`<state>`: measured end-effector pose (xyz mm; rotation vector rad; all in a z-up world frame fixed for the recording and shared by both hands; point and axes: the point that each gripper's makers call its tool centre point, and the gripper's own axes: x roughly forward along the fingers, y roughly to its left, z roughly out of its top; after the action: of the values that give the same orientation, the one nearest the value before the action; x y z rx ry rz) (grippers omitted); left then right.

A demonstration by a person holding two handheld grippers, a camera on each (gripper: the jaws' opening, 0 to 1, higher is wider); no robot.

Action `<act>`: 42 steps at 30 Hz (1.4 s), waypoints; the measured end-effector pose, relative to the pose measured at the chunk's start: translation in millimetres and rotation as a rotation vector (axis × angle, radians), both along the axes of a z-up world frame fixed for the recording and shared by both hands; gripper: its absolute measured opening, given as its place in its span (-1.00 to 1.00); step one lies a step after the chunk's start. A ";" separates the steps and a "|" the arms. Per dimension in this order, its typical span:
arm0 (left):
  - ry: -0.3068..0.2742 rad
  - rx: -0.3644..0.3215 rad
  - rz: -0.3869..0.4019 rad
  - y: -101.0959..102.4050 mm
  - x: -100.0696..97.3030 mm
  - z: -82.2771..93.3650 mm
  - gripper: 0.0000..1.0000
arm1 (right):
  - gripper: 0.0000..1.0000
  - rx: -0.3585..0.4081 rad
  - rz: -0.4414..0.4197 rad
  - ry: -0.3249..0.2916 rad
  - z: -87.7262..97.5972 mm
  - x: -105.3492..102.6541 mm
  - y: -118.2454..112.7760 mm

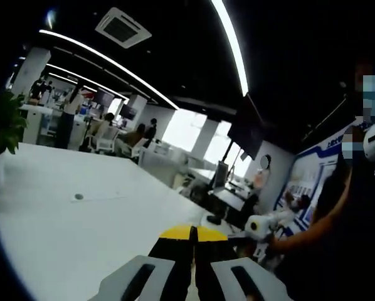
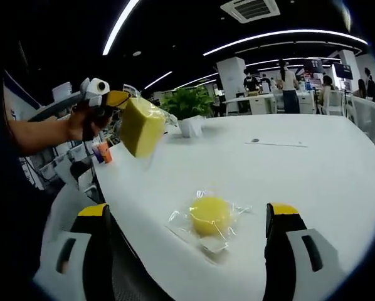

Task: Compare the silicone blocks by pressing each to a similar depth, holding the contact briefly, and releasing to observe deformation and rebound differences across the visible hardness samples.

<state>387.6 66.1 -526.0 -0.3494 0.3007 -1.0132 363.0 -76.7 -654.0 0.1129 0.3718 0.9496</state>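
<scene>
Left gripper [image 2: 115, 99] pinches yellow block [image 2: 141, 126] up over white table [image 2: 313, 182]. Right gripper [image 2: 187, 219] spread wide around wrapped yellow ball [image 2: 211, 215] on table.

Long ceiling light strips [image 1: 231, 44] blaze against a dark ceiling, bright windows [image 1: 184, 128] wash out, the white bench [image 2: 313, 169] glares, and fisheye edges curve softly out of focus.

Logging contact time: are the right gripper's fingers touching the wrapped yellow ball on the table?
Apart. In the right gripper view the right gripper stands open, white table showing between each finger and the wrapped yellow ball.
</scene>
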 end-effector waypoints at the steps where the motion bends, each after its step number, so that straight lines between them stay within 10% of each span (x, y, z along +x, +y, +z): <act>1: 0.000 -0.001 -0.001 0.1 -0.4 0.7 -1.00 | 0.93 0.012 0.014 -0.019 6.4 1.6 1.5; 12: -0.001 -0.009 -0.042 -8.5 -11.8 3.6 -1.00 | 0.93 0.087 0.177 -0.058 53.8 0.0 29.4; 42: 0.009 -0.126 -0.167 -42.5 -39.4 26.7 -1.00 | 0.15 0.254 0.355 -0.013 76.5 -15.3 91.9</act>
<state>348.2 23.7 -499.3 -0.4490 0.2782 -1.1981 347.7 15.2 -577.5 0.2789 0.2615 1.3464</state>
